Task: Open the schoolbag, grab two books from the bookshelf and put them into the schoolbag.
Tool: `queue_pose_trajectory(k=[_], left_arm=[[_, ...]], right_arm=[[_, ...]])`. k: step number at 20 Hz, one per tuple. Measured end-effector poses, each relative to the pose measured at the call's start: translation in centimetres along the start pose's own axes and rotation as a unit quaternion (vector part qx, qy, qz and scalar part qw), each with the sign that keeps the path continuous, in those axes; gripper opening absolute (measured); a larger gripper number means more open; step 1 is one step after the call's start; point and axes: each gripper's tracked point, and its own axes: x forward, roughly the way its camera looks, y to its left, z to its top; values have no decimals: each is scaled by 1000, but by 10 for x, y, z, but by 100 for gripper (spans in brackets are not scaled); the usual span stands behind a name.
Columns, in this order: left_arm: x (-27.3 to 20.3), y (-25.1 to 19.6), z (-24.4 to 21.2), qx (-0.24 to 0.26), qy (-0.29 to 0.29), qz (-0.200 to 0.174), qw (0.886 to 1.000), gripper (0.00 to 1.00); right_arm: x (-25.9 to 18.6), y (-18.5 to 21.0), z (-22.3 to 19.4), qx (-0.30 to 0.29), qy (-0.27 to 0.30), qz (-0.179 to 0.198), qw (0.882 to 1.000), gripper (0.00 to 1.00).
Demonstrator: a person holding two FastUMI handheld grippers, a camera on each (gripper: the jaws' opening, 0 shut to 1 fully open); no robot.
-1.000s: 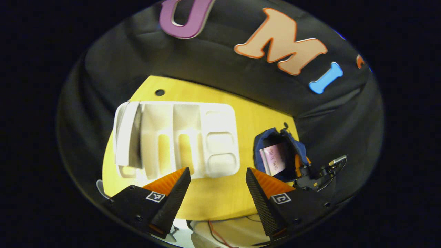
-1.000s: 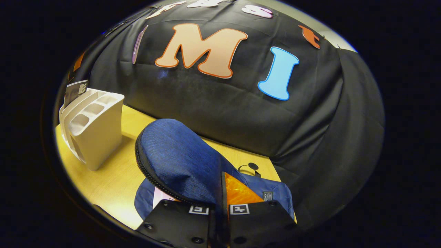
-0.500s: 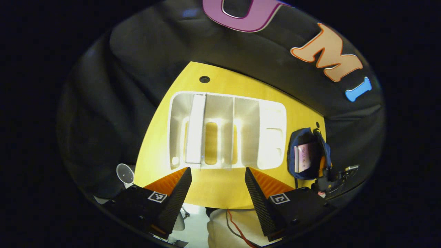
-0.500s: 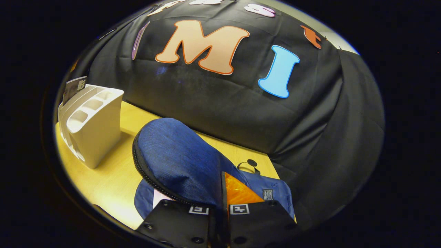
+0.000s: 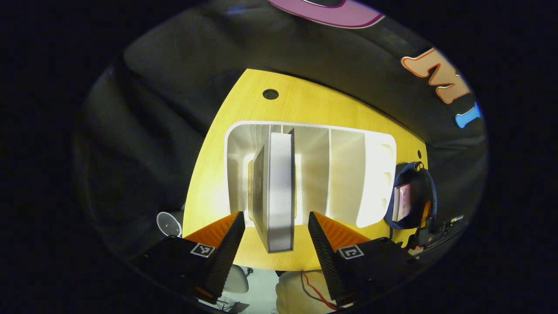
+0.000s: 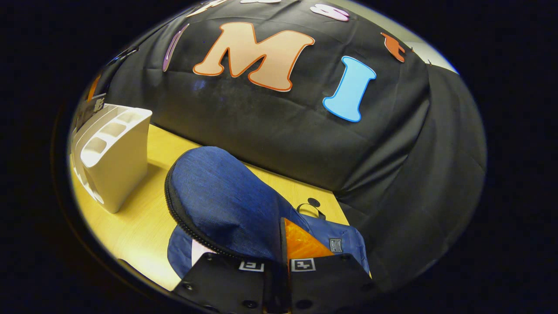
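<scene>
Since a second ago the left hand-held gripper (image 5: 273, 226) has swung over the white bookshelf (image 5: 344, 174), and its spread fingers now flank the near end of a grey book (image 5: 279, 192) standing upright in a left slot, with free gaps on both sides. Empty slots lie to the book's right. The right hand-held gripper (image 6: 281, 261) stays pinched on the blue flap (image 6: 218, 205) of the schoolbag (image 6: 344, 240), holding it open near the worktop (image 6: 144, 218) edge; a pink book (image 5: 402, 202) lies inside.
</scene>
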Motion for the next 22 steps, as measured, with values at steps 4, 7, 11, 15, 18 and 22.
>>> queue_pose_trajectory(k=[4, 7, 11, 15, 18, 22], left_arm=[[24, 11, 8, 8, 23, 16, 1000, 81], [34, 16, 8, 14, 38, 22, 999, 69], [49, 21, 10, 26, 50, 31, 998, 49], [60, 26, 11, 34, 64, 46, 996, 40], [67, 27, 11, 35, 68, 56, 995, 39], [74, 29, 7, 41, 79, 70, 994, 38]], right_arm=[[-2, 4, -3, -5, 3, -7, 1000, 6], [-3, 6, -3, -9, 4, -13, 1000, 6], [-5, 7, -5, -1, 6, -20, 1000, 6], [-7, 7, -4, -3, 8, -24, 1000, 6], [-8, 8, -5, -1, 9, -27, 1000, 6], [-9, 8, -5, 0, 9, -32, 999, 6]])
